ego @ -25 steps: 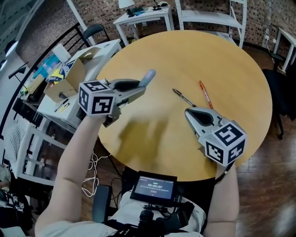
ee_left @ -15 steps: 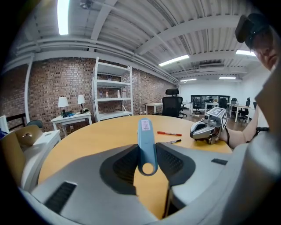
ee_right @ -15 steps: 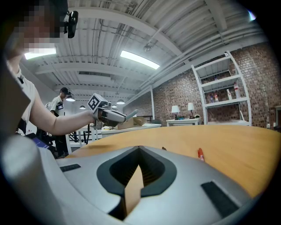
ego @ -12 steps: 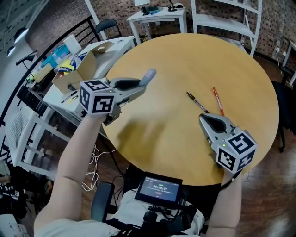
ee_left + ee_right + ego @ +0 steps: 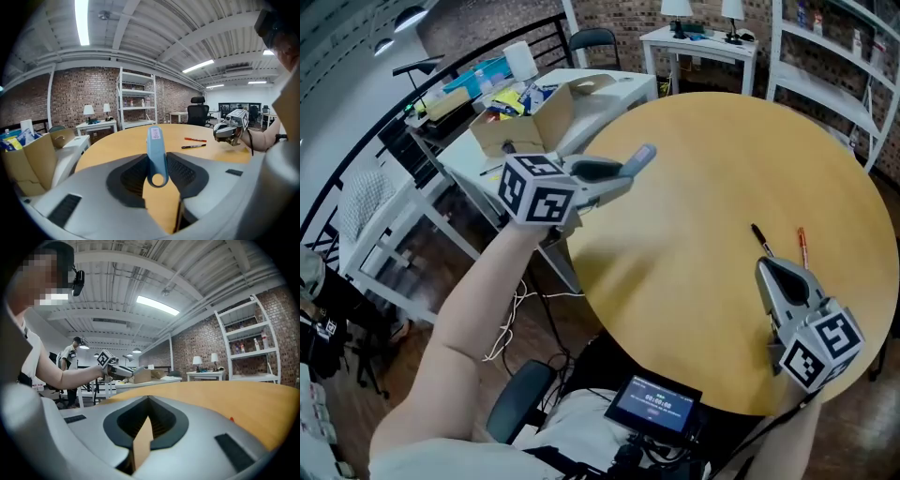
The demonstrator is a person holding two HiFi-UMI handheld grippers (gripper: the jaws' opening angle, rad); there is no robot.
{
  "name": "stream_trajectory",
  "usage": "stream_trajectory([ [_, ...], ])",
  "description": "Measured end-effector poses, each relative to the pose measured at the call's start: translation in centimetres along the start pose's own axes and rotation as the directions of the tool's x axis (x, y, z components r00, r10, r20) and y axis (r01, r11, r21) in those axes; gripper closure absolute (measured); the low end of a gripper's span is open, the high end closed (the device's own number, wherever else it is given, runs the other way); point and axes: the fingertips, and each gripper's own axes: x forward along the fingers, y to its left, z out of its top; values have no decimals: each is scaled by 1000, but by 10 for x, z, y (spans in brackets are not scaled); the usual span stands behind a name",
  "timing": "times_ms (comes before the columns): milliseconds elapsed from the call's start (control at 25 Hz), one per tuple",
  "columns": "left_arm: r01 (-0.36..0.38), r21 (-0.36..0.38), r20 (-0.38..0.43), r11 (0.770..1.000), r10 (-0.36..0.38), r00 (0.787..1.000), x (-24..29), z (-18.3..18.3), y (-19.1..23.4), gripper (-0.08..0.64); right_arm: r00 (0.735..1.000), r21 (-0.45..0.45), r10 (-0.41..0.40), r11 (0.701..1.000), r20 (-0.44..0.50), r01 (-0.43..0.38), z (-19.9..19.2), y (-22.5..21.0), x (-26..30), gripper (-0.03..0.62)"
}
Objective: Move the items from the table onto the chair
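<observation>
Left gripper (image 5: 615, 178) fingers clamp blue stick (image 5: 156, 149) pointing straight ahead; right gripper (image 5: 149, 403) closed, empty

Round surface (image 5: 703, 169): two pens lie side by side near its right edge, left pen (image 5: 762, 240) and right pen (image 5: 803, 247). Right claw (image 5: 773, 267) is just before them, over the near-right rim. Left claw (image 5: 623, 174) is above the left rim, with a flat item (image 5: 639, 157) between its jaws. Side surface (image 5: 609, 94) lies left of the round one, with a box (image 5: 534, 117) on it. Shelf (image 5: 825, 56) stands behind, right.
</observation>
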Motion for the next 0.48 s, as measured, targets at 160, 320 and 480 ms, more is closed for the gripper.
stream_trajectory([
  [160,-94,-17,-4,995,94,996,-35,-19,36,431,999,-61,52,997,13,-51,20,20,36,589],
  [320,-197,-65,-27,978,195,980,-74,-45,79,431,995,-107,100,990,20,-97,27,44,72,589],
  [480,-275,-89,-76,957,269,960,-105,-73,105,431,992,-156,124,980,10,-121,23,62,103,589],
])
